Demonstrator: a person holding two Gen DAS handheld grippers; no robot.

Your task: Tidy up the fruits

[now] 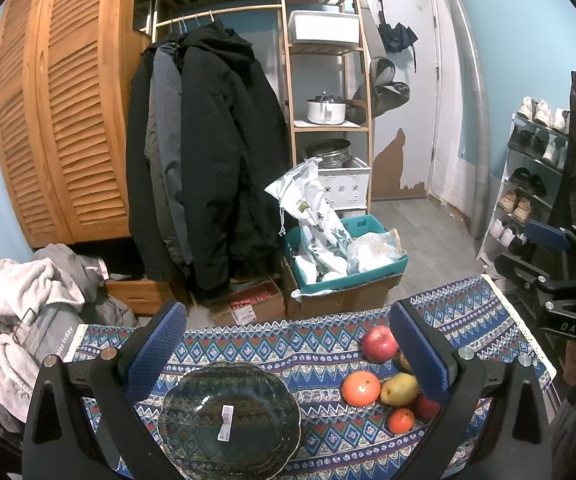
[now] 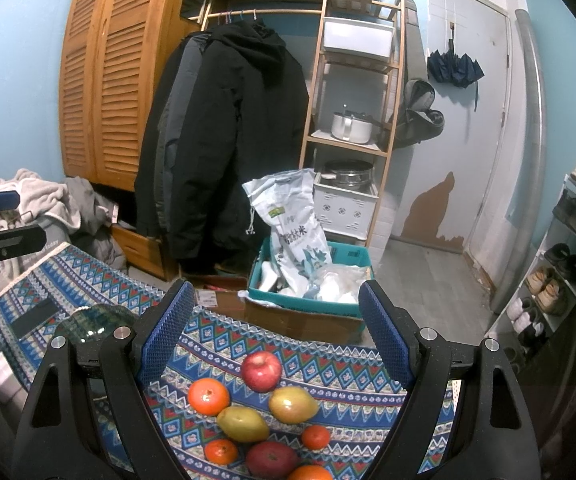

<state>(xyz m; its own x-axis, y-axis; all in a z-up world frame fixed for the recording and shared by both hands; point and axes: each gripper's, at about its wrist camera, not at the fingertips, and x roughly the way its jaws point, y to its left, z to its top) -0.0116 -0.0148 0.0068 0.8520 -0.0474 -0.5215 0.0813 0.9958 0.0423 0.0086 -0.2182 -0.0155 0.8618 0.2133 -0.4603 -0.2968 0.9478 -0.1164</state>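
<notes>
Fruits: eight pieces in the right wrist view, clustered low in the centre of the frame on the counter's cloth.
Apples: two, round and glossy red; one [image 2: 261,371] at the top of the cluster, one [image 2: 272,458] near the bottom edge.
Pears: two, smooth yellow-green and egg-shaped; one [image 2: 292,404] just below the upper apple, one [image 2: 242,424] to its lower left.
Oranges: two large, dimpled skin; one [image 2: 208,396] at the cluster's left, one [image 2: 310,473] cut off by the bottom edge.
Tangerines: two small; one [image 2: 221,451] at lower left, one [image 2: 315,437] at right.
Glass plate [image 1: 230,412]: dark, clear, scalloped rim, a white barcode sticker on it; lower centre of the left wrist view, left of the fruit and apart from it, holding no fruit.
Cloth [image 1: 311,356]: woven blue, red and white diamond bands with a pale trim, covering the counter.
Left gripper [image 1: 286,356]: black frame, blue textured pads; jaws spread wide, holding nothing, above the plate.
Right gripper [image 2: 276,336]: same build; jaws spread wide, holding nothing, above the fruit.
Behind: black coat [image 2: 224,128] hanging on a rail, slatted wooden wardrobe [image 1: 56,120] at upper left, teal box [image 1: 347,256] on the floor.
</notes>
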